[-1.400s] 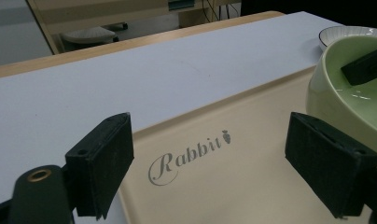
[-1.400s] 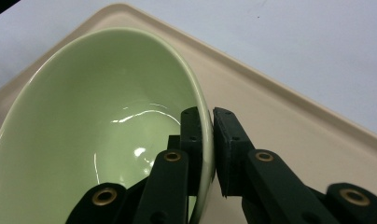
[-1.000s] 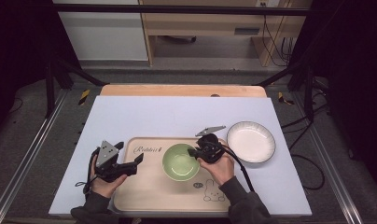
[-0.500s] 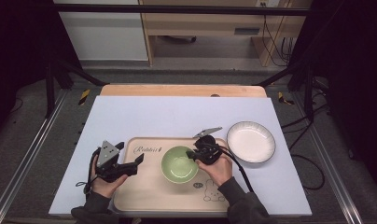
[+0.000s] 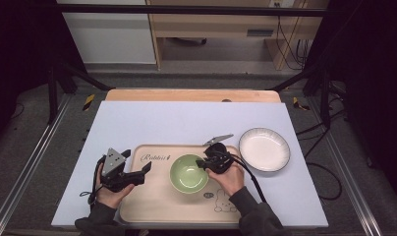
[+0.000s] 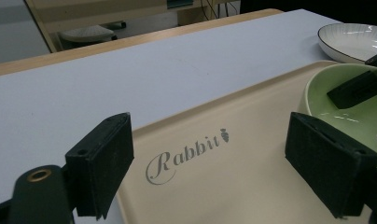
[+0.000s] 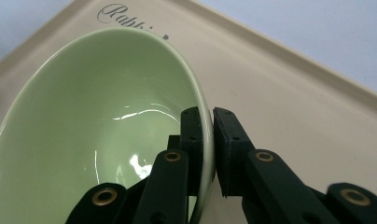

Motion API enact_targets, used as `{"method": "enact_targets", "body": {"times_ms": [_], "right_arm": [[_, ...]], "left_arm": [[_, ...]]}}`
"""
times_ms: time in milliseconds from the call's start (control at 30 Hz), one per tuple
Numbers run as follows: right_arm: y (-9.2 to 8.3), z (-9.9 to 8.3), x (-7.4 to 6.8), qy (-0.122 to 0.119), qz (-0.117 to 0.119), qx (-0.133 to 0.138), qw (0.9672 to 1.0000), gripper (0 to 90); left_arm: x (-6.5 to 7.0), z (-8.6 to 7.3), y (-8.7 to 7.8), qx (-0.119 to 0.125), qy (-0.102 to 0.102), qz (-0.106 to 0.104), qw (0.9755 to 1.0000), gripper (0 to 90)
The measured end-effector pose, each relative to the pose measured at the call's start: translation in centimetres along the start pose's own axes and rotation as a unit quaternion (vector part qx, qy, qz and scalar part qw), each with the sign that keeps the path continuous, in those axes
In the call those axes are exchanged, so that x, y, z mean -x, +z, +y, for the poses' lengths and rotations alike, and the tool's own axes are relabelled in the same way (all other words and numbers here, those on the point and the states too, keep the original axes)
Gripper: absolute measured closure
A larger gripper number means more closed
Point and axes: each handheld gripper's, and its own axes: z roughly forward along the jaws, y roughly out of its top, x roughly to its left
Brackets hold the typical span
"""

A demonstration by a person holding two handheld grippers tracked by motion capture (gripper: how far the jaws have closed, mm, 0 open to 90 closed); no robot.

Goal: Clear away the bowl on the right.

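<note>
A pale green bowl is on the beige tray printed "Rabbit". My right gripper is shut on the bowl's right rim, one pad inside the wall and one outside. Its black jaw also shows over the bowl in the left gripper view. My left gripper is open over the tray's left part, pointing towards the bowl, with nothing between its pads.
A white plate with a dark rim lies on the pale mat to the right of the tray. The wooden table edge runs along the back. Cables trail from both grippers; metal rails flank the table.
</note>
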Motion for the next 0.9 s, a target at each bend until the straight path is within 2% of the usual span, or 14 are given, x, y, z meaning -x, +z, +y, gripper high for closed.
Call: {"method": "enact_targets", "body": {"times_ms": [33,100,233,467,500,633,733,800,900], "right_arm": [[0.01,-0.01,0.0,0.008,0.001,-0.003,1.0,82.8],[0.16,-0.1,0.25,0.004,0.001,-0.002,1.0,82.9],[0.31,-0.13,0.3,0.01,-0.003,-0.005,0.9999,83.1],[0.6,-0.29,0.6,0.001,-0.007,-0.004,1.0,83.4],[0.62,-0.26,0.49,0.009,-0.008,-0.008,0.9999,83.4],[0.7,-0.33,0.57,0.011,-0.008,-0.008,0.9999,83.4],[0.71,-0.39,0.7,0.003,-0.009,-0.006,0.9999,83.2],[0.75,-0.37,0.64,0.012,-0.009,-0.008,0.9999,82.9],[0.78,-0.42,0.87,0.005,-0.006,-0.005,1.0,82.9]], "left_arm": [[0.0,0.0,0.01,0.0,0.0,0.0,1.0,14.9],[0.02,-0.01,0.01,-0.001,0.0,-0.001,1.0,14.9],[0.01,-0.03,0.04,-0.004,0.002,-0.001,1.0,14.9],[0.01,-0.03,0.05,-0.004,0.002,-0.002,1.0,14.9],[0.04,-0.04,0.08,-0.003,0.0,-0.001,1.0,14.9],[0.05,-0.04,0.09,-0.003,0.001,-0.001,1.0,14.9],[0.05,-0.05,0.1,-0.003,0.001,-0.002,1.0,15.0],[0.05,-0.06,0.12,-0.003,0.0,-0.002,1.0,14.9],[0.02,-0.06,0.12,-0.003,0.0,-0.002,1.0,14.9]]}}
